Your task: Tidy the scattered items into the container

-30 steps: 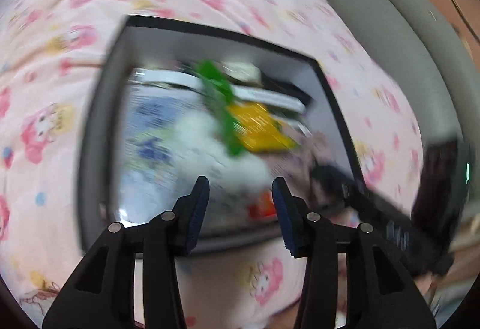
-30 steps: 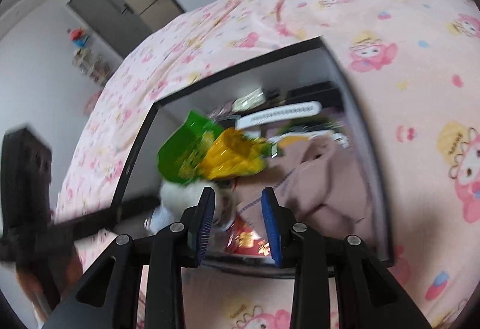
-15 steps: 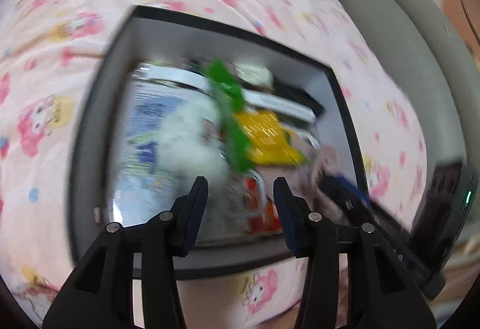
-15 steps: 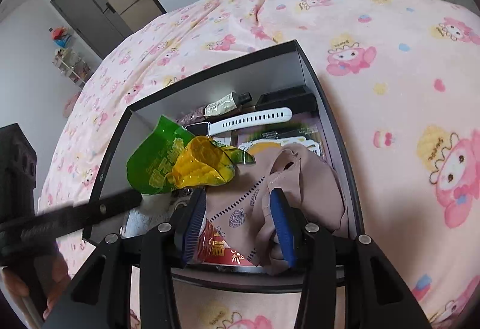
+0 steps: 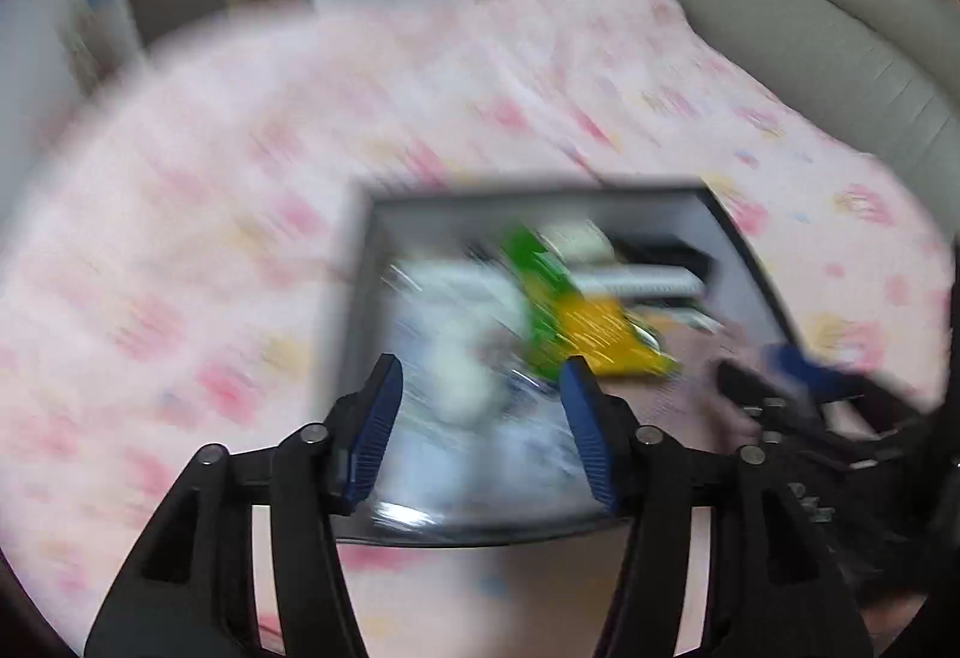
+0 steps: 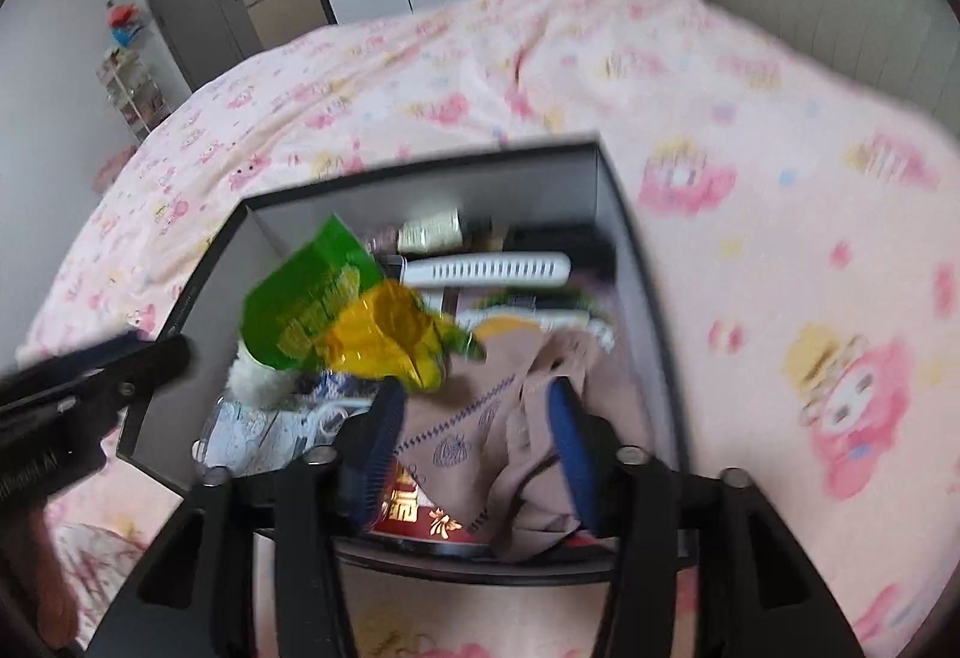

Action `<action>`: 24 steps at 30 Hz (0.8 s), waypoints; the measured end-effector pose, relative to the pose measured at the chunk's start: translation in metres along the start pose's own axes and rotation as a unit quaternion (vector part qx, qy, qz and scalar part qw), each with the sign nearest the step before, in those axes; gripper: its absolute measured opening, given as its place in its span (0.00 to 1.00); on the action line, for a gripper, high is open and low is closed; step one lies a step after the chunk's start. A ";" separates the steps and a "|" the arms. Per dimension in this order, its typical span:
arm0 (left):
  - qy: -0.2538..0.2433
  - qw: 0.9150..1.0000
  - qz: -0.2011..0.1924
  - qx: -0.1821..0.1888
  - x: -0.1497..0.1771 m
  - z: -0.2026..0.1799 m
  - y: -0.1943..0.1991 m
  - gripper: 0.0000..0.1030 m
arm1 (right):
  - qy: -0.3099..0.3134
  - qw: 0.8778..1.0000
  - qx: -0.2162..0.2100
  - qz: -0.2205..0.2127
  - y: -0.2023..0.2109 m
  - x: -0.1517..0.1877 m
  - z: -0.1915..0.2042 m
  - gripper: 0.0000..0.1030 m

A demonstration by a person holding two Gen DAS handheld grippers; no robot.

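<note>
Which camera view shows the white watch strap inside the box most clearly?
The right wrist view: the white watch strap lies sharp and unobstructed near the far wall of the box. In the left wrist view the strap is only a motion-blurred pale streak.

Pink cartoon-print bedspread (image 6: 780, 250), black box (image 6: 624, 262), green-and-yellow packet (image 6: 336, 322), beige cloth (image 6: 540, 406).

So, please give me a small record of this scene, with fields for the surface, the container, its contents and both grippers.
surface: pink cartoon-print bedspread
container: black box, open on top
contents: green and yellow snack bag, white strap, beige cloth, red packet
left gripper: jaws opening, nothing between them
right gripper: jaws opening, above the beige cloth, not gripping it
</note>
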State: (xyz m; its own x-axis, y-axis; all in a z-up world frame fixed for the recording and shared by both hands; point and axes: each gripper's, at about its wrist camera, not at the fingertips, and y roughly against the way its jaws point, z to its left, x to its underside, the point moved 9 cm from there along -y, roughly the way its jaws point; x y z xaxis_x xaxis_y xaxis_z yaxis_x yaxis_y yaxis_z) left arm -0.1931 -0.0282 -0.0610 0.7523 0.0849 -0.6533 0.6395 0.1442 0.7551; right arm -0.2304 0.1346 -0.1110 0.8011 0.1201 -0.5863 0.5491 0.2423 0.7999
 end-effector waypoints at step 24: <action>0.027 0.986 -0.163 0.032 0.025 -0.015 0.220 0.99 | -0.027 0.985 0.044 -0.165 0.240 0.030 0.005 0.80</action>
State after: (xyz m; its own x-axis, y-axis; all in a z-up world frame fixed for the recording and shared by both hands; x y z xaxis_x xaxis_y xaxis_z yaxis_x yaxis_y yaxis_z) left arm -0.0360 0.0206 0.0876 0.4959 0.0971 -0.8629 0.8564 0.1095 0.5045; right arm -0.0738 0.1910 0.0640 0.5854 -0.0034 -0.8108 0.7986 0.1747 0.5759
